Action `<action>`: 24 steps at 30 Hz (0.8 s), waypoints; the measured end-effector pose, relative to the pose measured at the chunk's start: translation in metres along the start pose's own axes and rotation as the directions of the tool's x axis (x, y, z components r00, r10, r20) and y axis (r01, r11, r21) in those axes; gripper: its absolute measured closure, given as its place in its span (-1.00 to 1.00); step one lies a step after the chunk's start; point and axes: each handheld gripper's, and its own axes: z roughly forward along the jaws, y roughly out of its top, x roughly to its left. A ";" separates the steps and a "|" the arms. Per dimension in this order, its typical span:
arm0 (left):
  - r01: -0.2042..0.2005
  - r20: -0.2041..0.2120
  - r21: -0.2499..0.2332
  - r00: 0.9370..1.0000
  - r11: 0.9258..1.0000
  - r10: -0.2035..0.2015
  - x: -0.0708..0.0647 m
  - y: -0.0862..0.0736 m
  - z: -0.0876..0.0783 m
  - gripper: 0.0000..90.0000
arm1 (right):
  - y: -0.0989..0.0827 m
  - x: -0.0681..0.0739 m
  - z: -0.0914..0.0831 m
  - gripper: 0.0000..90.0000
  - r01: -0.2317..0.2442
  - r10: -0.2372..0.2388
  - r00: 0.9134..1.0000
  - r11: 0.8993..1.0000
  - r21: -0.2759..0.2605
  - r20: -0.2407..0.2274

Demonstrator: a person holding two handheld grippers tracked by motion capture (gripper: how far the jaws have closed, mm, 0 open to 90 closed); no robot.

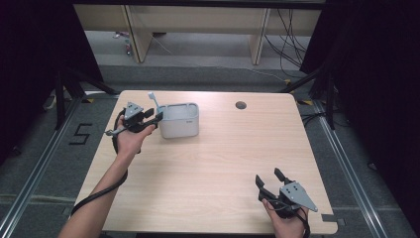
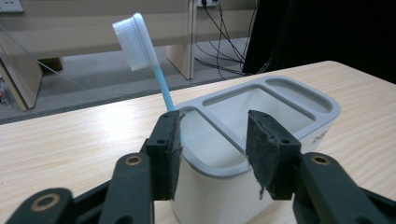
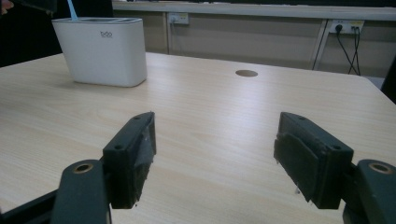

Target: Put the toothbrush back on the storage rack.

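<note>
White holder (image 1: pixel 180 120) stood on wooden table (image 1: pixel 208 163), toothbrush (image 1: pixel 153 99) upright inside. Left gripper (image 1: pixel 157 118) beside holder, jaws apart. Right gripper (image 1: pixel 268 177) near front edge, jaws apart

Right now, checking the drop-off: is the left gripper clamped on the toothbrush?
No: the left gripper is open, with the toothbrush standing free in the holder.

Two bare forearms, no sleeves. Left hand-held gripper (image 1: pixel 154 118): black body, grey three-cornered plate on top, thick black cable trailing along the forearm. Right hand-held gripper (image 1: pixel 269 177): same black build, grey three-cornered plate with small dark screws, black cable looping at the wrist. Jaws: black arms with brass-ringed pivot holes, flat black worn pads (image 3: pixel 306 161), small screw holes.
</note>
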 end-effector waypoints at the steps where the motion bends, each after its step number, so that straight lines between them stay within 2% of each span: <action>1: -0.002 0.002 -0.005 1.000 1.000 0.002 -0.001 0.000 -0.002 0.16 | -0.001 0.000 0.002 -0.34 0.008 -0.008 1.000 1.000 -0.018 -0.001; 7: -0.011 0.009 -0.022 1.000 1.000 0.011 -0.004 -0.003 -0.014 0.07 | -0.002 0.000 0.002 -0.35 0.003 -0.003 1.000 1.000 -0.003 -0.002; 10: -0.011 0.009 -0.027 1.000 1.000 0.012 -0.005 -0.004 -0.021 0.05 | -0.002 0.000 0.003 -0.35 0.009 -0.009 1.000 1.000 -0.013 -0.019; 11: -0.014 0.010 -0.029 1.000 0.999 0.014 -0.005 -0.005 -0.024 0.05 | -0.002 0.000 0.002 -0.35 0.023 -0.023 1.000 1.000 -0.009 -0.007; 12: -0.018 0.009 -0.030 1.000 0.999 0.019 -0.006 -0.005 -0.026 0.05 | -0.003 0.001 0.002 -0.35 -0.001 0.001 1.000 1.000 -0.003 -0.012; 14: -0.024 0.006 -0.036 1.000 0.999 0.024 -0.008 -0.007 -0.032 0.05 | -0.003 0.000 0.003 -0.35 0.021 -0.021 1.000 1.000 -0.010 -0.003; 17: -0.025 0.004 -0.040 1.000 0.999 0.025 -0.009 -0.010 -0.039 0.04 | -0.002 0.000 0.002 -0.35 0.014 -0.014 1.000 1.000 -0.006 -0.005; 18: -0.023 0.002 -0.041 1.000 0.999 0.023 -0.009 -0.011 -0.042 0.04 | -0.002 -0.001 0.002 -0.35 0.029 -0.029 1.000 1.000 -0.006 0.002; 21: -0.033 0.007 -0.036 0.999 0.999 0.033 -0.011 -0.013 -0.048 0.03 | -0.002 0.000 0.002 -0.35 0.026 -0.026 1.000 1.000 -0.006 0.012; 24: -0.041 0.014 -0.043 0.999 0.998 0.042 -0.014 -0.016 -0.054 0.03 | -0.003 0.001 0.002 -0.35 0.019 -0.019 1.000 1.000 0.005 -0.001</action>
